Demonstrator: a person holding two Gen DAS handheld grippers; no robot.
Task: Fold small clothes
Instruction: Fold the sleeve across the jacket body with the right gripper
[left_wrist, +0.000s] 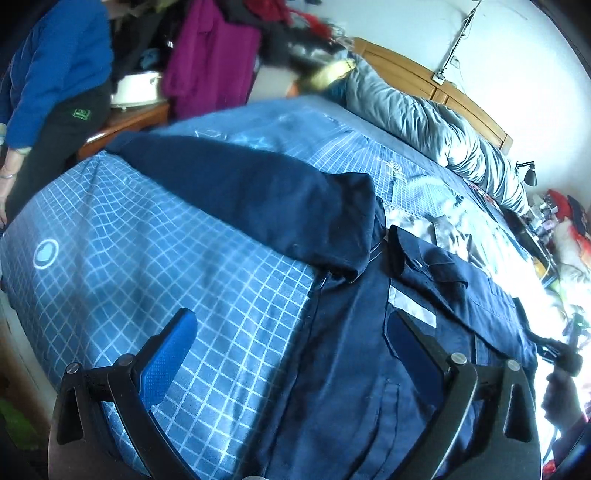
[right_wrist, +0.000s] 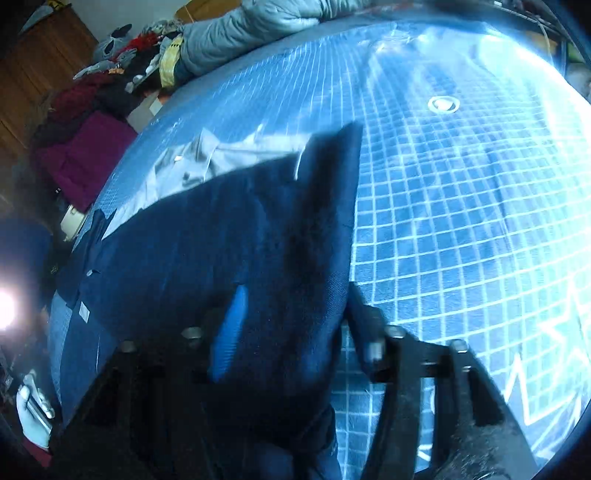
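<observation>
Left gripper (left_wrist: 291, 332) jaws wide over shirt (left_wrist: 354, 354).

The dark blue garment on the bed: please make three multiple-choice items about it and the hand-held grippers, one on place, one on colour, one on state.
1. Where does the dark blue garment lie?
A. on the blue checked bedcover
B. on the wooden headboard
C. on the floor

2. What colour are the pads of the left hand-held gripper?
A. red
B. blue
C. yellow

3. How is the left hand-held gripper?
A. shut on the garment
B. shut on the grey quilt
C. open, holding nothing

Answers:
1. A: the garment is spread over the blue checked bedcover.
2. B: a blue pad shows on the finger in the left wrist view.
3. C: its fingers stand wide apart above cover and garment. The right hand-held gripper, by contrast, has dark fabric between its fingers.
</observation>
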